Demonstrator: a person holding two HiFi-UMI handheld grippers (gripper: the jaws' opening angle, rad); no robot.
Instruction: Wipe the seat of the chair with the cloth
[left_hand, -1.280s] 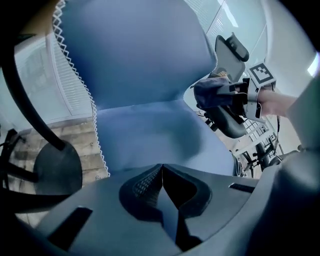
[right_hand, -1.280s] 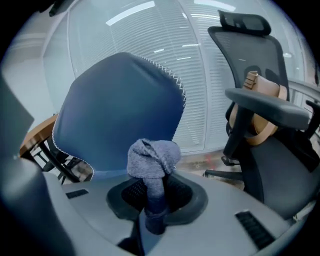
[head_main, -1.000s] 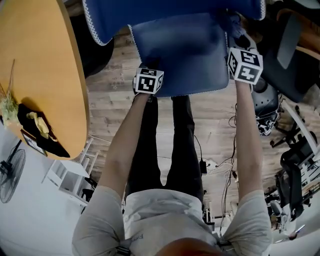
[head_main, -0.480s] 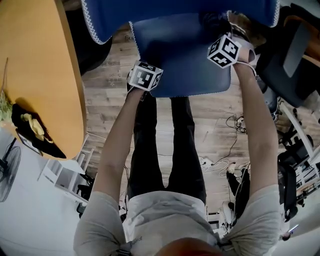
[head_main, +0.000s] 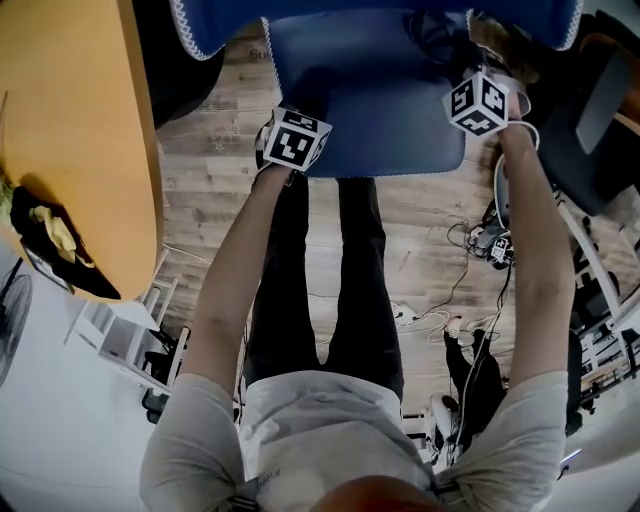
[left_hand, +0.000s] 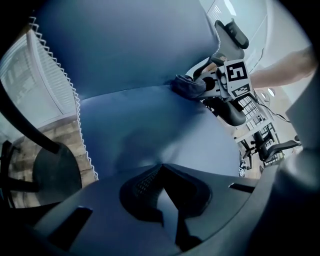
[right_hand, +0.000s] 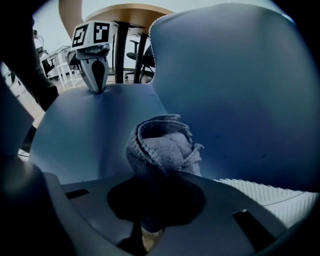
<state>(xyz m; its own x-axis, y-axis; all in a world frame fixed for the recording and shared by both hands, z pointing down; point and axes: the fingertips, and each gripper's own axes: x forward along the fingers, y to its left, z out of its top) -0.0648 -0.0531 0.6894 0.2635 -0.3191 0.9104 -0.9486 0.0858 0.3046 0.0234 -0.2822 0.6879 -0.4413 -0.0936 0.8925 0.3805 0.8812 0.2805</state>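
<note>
The blue chair seat (head_main: 370, 100) fills the top of the head view, with its backrest (head_main: 350, 12) beyond it. My right gripper (head_main: 465, 78) is over the seat's right rear part. It is shut on a bunched grey cloth (right_hand: 162, 147), which presses on the seat (right_hand: 95, 135) close to the backrest (right_hand: 240, 90). My left gripper (head_main: 290, 140) sits at the seat's front left corner, its jaws shut with the tips against the seat (left_hand: 165, 135). The left gripper view shows the cloth (left_hand: 189, 86) and the right gripper (left_hand: 207, 86) far across the seat.
A round wooden table (head_main: 80, 150) stands to the left, with dark items on its edge. A black office chair (head_main: 600, 120) is close on the right. Cables (head_main: 480, 240) lie on the wooden floor. The person's legs are under the seat's front edge.
The right gripper has carried the cloth deeper over the seat toward the backrest, first leftward and then back to the right. The left gripper has stayed at the front left corner.
</note>
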